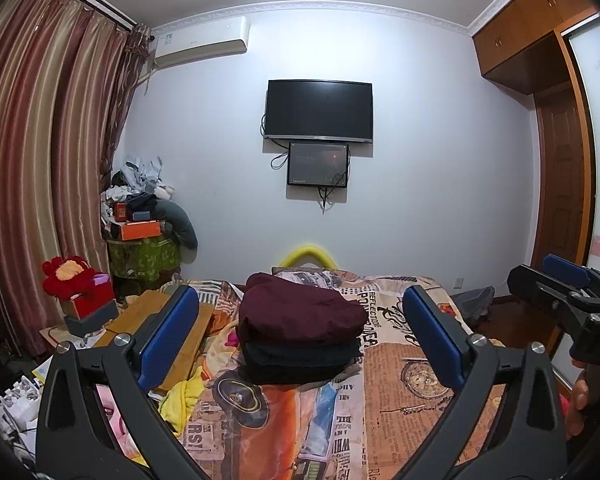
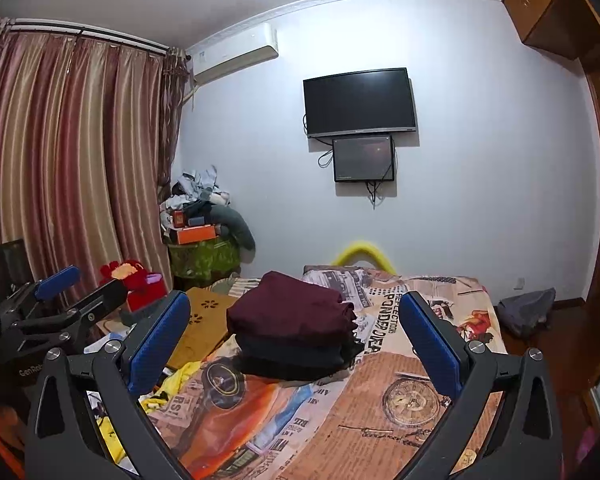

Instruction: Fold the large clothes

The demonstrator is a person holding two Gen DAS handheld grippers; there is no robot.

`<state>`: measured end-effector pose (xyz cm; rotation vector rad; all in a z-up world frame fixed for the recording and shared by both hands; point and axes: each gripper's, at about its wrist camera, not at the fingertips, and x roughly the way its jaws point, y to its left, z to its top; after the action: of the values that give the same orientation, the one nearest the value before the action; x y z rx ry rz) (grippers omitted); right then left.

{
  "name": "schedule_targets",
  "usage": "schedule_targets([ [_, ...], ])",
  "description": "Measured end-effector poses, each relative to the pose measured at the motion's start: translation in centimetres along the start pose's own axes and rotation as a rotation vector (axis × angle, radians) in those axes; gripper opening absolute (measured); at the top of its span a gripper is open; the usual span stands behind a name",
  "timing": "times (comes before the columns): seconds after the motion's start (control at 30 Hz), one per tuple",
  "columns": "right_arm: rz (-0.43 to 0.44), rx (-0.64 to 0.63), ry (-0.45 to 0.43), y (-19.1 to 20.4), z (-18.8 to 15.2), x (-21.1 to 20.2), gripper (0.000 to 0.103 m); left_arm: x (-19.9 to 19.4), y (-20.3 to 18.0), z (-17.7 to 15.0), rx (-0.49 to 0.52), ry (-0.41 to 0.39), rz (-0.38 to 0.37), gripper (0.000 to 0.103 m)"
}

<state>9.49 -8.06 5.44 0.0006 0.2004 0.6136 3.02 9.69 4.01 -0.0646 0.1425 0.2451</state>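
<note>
- Maroon folded garment (image 1: 300,306) tops a neat stack of dark folded clothes (image 1: 300,360), left wrist view; stack sits mid-bed on the newspaper-print bedspread (image 1: 404,376).
- Left gripper (image 1: 300,336): blue-padded fingers (image 1: 168,332) spread wide, nothing between them, held above the near part of the bed; the stack shows in the gap, farther off.
- Right gripper's black body (image 1: 572,300) enters at the right edge, with part of a hand (image 1: 578,400) below it.
- Left of the bed: yellow cloth (image 1: 184,396), wooden board (image 1: 160,320), red plush flower (image 1: 66,274).
- Far wall: black wall-mounted television (image 1: 319,111).

- Right wrist view: same maroon garment (image 2: 290,308) on the dark stack (image 2: 296,354), resting on the bedspread (image 2: 380,400), left of bed centre.
- Right gripper (image 2: 296,340): fingers (image 2: 158,344) fully apart, empty, clear of the cloth.
- Left gripper (image 2: 80,292) visible at far left, apart from the stack.
- Striped curtains (image 2: 68,152) at left; grey bundle (image 2: 526,310) on the floor, right.
</note>
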Motion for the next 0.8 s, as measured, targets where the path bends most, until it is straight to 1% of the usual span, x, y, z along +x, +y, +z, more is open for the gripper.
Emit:
schedule_targets([
  [0.37, 0.010, -0.012, 0.026, 0.43, 0.02, 0.19, 0.103, 0.09, -0.12, -0.24, 0.009, 0.003, 0.008, 0.102],
  [0.63, 0.007, -0.013, 0.037, 0.52, -0.07, 0.29, 0.103, 0.34, 0.12, -0.47, 0.000, 0.013, -0.001, 0.102],
  [0.8, 0.005, -0.014, 0.038, 0.48, -0.13, 0.22, 0.103, 0.47, 0.14, -0.48, 0.000, 0.022, -0.022, 0.102],
])
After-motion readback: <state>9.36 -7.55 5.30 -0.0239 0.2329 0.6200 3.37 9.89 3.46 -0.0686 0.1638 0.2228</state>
